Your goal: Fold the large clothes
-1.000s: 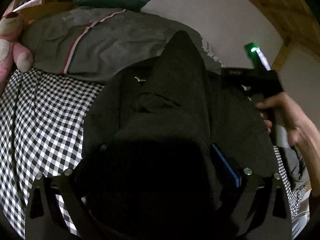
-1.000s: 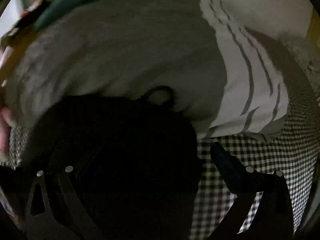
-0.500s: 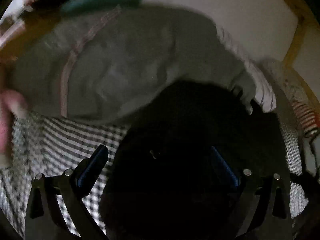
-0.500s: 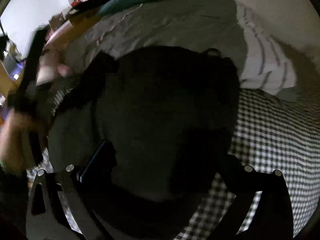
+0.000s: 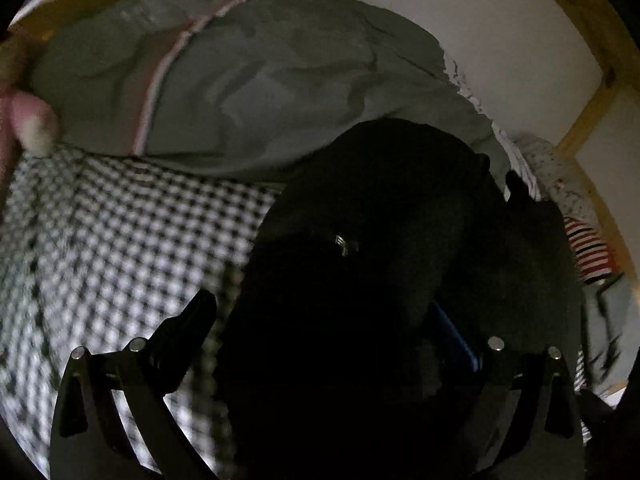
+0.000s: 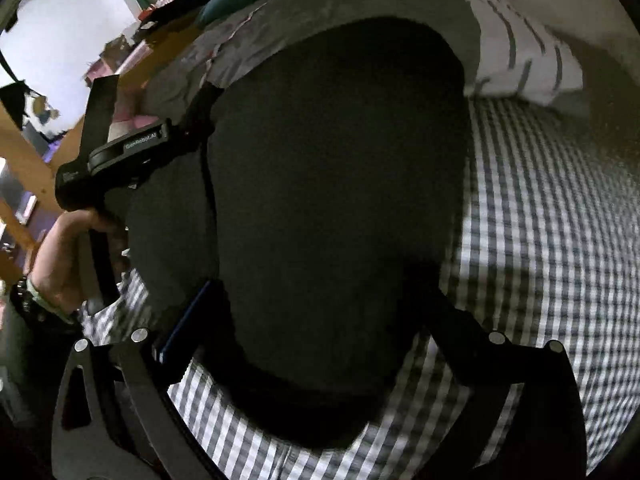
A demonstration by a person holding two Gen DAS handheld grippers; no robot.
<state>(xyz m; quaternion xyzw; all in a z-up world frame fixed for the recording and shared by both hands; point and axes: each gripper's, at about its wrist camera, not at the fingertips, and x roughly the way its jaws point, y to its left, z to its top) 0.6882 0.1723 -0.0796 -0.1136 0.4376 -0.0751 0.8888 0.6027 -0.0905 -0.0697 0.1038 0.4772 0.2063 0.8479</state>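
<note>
We are working a dark jacket (image 6: 336, 184) lying on the checked bedsheet (image 6: 540, 240). Both the left gripper (image 5: 320, 320) and right gripper (image 6: 312, 316) are standing spread wide, fabric bunching between them. It looks soft, bulky, fairly heavy; seams offer the best grip.

Black bulky fabric garment (image 6: 336, 208) lies on the checked-sheet bed (image 6: 540, 240), between the right gripper (image 6: 316, 332) fingers and ahead of them. Grey rumpled duvet (image 5: 248, 80) lies beyond the garment. Left gripper (image 6: 120, 148) sits to the left of the right gripper, at the garment's left edge. Striped white pillow (image 6: 520, 56) lies ahead-right.
</note>
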